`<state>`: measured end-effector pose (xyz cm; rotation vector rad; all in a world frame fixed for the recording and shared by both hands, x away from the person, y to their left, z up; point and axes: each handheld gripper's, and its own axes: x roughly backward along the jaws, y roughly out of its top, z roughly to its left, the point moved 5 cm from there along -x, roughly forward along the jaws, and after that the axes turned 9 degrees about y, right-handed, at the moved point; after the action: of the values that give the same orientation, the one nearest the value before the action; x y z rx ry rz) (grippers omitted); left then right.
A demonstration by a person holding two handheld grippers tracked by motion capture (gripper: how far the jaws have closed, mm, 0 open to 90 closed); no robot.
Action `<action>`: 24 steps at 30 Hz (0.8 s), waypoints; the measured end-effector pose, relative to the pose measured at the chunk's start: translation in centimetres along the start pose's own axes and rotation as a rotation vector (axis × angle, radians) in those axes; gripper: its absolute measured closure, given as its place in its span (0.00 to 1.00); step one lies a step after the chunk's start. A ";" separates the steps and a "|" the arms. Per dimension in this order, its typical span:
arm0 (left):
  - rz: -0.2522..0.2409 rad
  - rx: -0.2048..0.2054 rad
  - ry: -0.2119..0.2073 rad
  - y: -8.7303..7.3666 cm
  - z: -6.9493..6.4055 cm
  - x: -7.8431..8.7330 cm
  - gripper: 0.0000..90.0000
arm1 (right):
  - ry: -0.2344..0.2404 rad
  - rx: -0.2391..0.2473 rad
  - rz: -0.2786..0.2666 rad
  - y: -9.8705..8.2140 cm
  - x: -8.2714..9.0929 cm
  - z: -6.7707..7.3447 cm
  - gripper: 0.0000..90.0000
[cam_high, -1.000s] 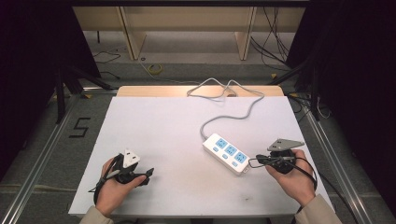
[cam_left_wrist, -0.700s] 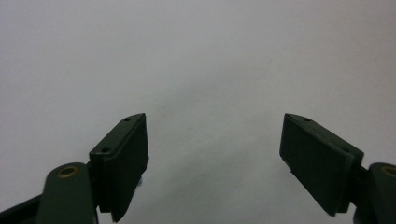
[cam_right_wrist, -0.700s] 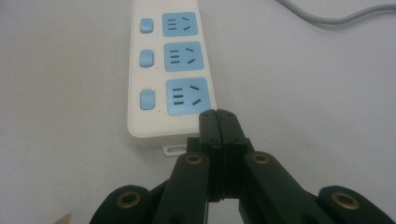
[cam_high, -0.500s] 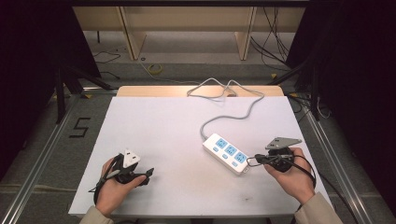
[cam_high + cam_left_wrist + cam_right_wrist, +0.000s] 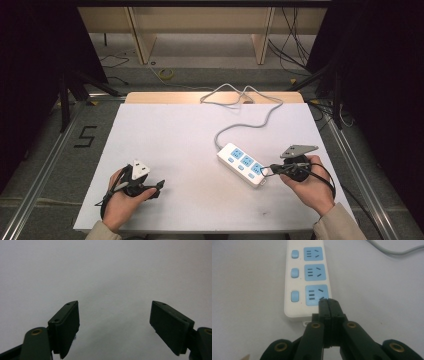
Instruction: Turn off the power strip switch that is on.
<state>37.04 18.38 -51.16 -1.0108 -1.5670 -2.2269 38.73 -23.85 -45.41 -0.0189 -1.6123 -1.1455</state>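
The right hand-held gripper (image 5: 329, 301), jaws pressed together and empty, rests its tip over the nearest blue socket of a white power strip (image 5: 244, 164) on the table (image 5: 190, 135). The left hand-held gripper (image 5: 115, 325), jaws spread wide and empty, hovers above bare table. The strip's grey cord (image 5: 250, 122) snakes toward the far edge.

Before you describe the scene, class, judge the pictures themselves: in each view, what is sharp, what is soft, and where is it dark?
High view: white table evenly lit, surroundings in deep shadow. Left gripper view: left gripper jaws fairly sharp, spread over a featureless, dimmer tabletop. Right gripper view: power strip reasonably clear, right gripper near parts slightly soft.
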 end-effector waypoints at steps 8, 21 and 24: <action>-0.001 0.000 0.000 0.0 0.0 0.0 0.27 | 0.005 0.003 0.014 0.4 -0.2 0.1 1.00; -0.002 0.000 0.002 0.0 0.0 0.0 0.27 | 0.009 0.000 0.034 1.0 -0.5 0.1 1.00; -0.003 0.000 0.002 0.0 0.0 0.0 0.27 | 0.011 0.002 0.039 1.2 -0.5 0.2 1.00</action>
<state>37.06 18.38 -51.14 -1.0075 -1.5683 -2.2290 39.45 -22.86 -45.01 -0.0423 -1.5974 -1.1124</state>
